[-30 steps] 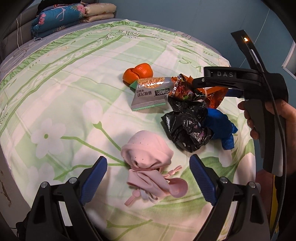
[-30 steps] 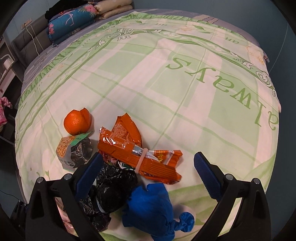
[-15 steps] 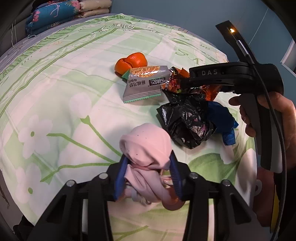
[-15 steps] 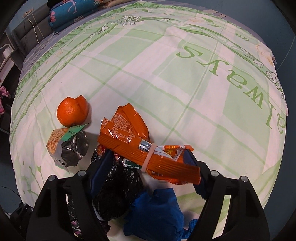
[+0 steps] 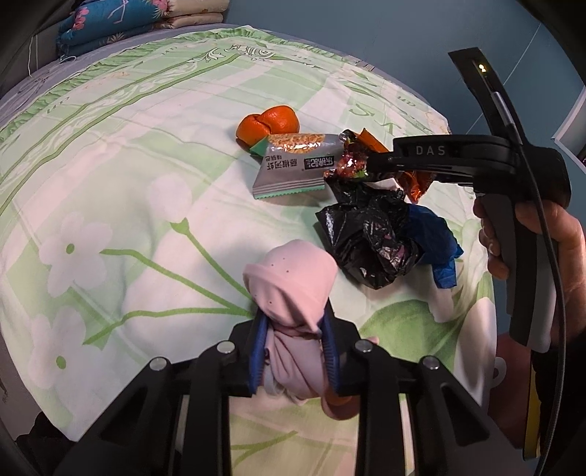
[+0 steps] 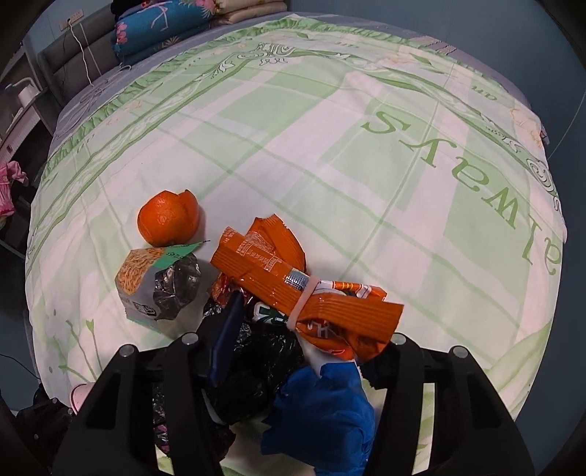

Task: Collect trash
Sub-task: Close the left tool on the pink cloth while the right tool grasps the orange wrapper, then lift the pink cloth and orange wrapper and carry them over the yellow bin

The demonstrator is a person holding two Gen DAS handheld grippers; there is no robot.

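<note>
My left gripper [image 5: 293, 351] is shut on a crumpled pink cloth [image 5: 291, 289] near the bed's front edge. My right gripper [image 6: 300, 337] is closed around the orange snack wrapper bundle [image 6: 293, 285], which is bound with a rubber band; it also shows in the left wrist view [image 5: 370, 166]. A crumpled black plastic bag [image 5: 366, 234] and a blue bag [image 5: 436, 245] lie just beneath the wrapper. A silver-green snack packet [image 5: 293, 164] and an orange peel [image 5: 267, 124] lie to the left of the pile.
Everything lies on a bed with a green and white flowered sheet [image 5: 110, 164]. Folded blankets [image 6: 175, 22] are stacked at the far end. The bed edge runs close on the right [image 6: 549, 256].
My left gripper closed on the pink cloth and lifted it slightly. My right gripper closed in on the orange wrapper bundle.
</note>
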